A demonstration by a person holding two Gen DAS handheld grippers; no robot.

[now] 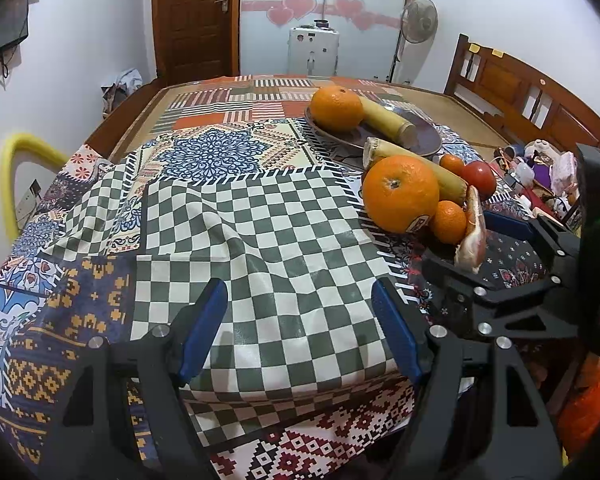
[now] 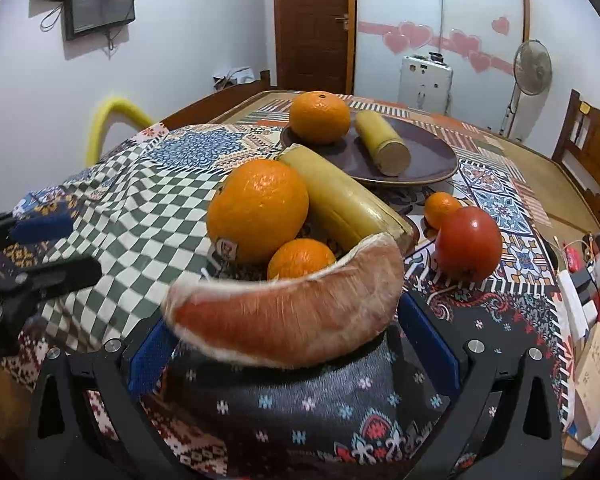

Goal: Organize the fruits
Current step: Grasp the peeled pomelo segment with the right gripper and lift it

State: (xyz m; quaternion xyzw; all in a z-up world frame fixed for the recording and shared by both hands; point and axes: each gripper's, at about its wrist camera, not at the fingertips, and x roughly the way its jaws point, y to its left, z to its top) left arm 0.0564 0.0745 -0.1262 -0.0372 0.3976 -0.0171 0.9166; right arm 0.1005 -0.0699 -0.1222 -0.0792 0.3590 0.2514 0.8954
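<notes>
Your right gripper (image 2: pixel 284 328) clasps pink peeled pomelo segment (image 2: pixel 288 316) by its ends: soft, juicy, tears easily, so squeeze lightly; left gripper (image 1: pixel 300 328) spread, holding nothing

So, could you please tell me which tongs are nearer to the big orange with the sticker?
Right. The right tongs, holding the pink pomelo wedge, sit just in front of the big stickered orange; the left tongs hang open over the checkered cloth, farther off.
</notes>
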